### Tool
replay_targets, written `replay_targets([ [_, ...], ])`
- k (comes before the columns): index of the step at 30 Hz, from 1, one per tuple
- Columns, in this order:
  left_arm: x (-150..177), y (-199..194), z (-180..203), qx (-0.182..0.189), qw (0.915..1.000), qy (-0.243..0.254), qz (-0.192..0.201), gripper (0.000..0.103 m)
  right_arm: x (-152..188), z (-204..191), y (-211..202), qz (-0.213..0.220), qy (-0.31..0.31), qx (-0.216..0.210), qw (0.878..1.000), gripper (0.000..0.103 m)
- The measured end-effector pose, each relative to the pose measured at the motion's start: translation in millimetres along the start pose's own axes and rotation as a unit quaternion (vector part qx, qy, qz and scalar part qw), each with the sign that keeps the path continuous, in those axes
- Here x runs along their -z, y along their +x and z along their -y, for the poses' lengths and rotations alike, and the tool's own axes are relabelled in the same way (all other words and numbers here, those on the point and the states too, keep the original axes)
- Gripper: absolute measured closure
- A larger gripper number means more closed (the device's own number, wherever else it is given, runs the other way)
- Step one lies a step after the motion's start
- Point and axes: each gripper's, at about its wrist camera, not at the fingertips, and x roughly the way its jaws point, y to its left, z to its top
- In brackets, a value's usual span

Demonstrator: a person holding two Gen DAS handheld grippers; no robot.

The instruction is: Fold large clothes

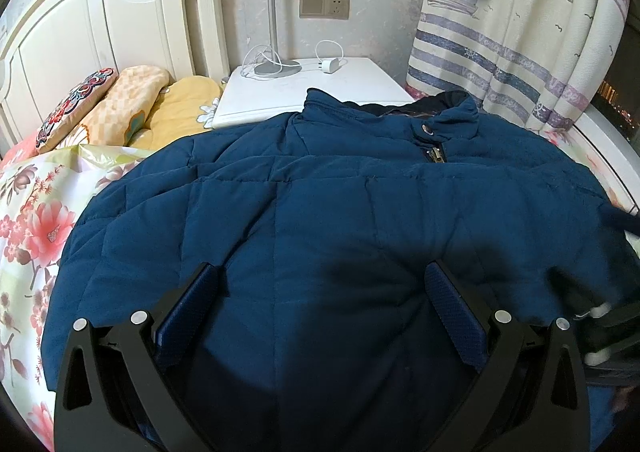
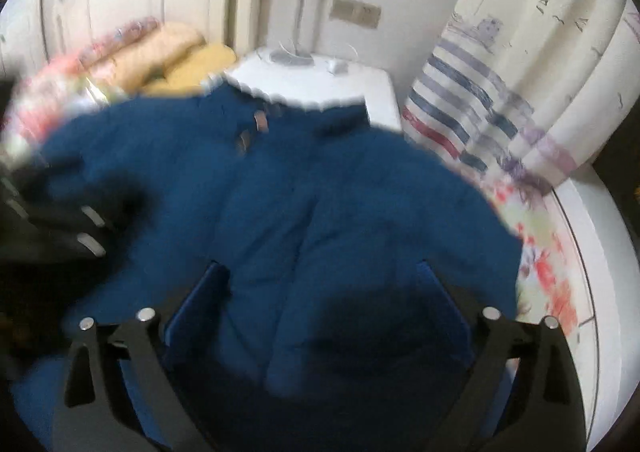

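Note:
A large dark-blue quilted jacket (image 1: pixel 340 204) lies spread on the floral bed cover, collar and zipper (image 1: pixel 436 152) toward the nightstand. My left gripper (image 1: pixel 320 284) hovers open above its lower middle, blue-padded fingers (image 1: pixel 192 304) wide apart, holding nothing. The right wrist view is motion-blurred. There the jacket (image 2: pixel 280 180) fills the centre and my right gripper (image 2: pixel 324 284) is open over its lower right part. The left gripper shows as a dark blur at the left edge (image 2: pixel 60 220); the right gripper shows at the right edge of the left wrist view (image 1: pixel 612 332).
A white nightstand (image 1: pixel 352 88) with a lamp base (image 1: pixel 276 66) and a charger (image 1: pixel 332 64) stands beyond the collar. Pillows (image 1: pixel 120 104) lie by the white headboard (image 1: pixel 100 24) at left. A sailboat curtain (image 1: pixel 520 32) hangs at right. The floral cover (image 1: pixel 36 220) surrounds the jacket.

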Motion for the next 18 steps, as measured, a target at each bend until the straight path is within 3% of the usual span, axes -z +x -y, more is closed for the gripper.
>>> replay_targets([
  [9,-1.7,2.8,-2.2,0.004,1.0000,-0.005,-0.006,0.004,-3.1,16.0,12.3,-0.019,0.024,-0.052,0.998,0.002],
  [13,-5.5,6.8,-6.3,0.010,0.9997,-0.017,-0.012,0.004,-4.7,16.5,14.0,-0.021,0.026,-0.053,0.998,0.002],
  [18,-4.9,5.7,3.0,-0.018,0.9996,0.000,-0.020,0.004,-5.4,9.5,5.1,-0.040,0.020,-0.025,0.999,0.002],
])
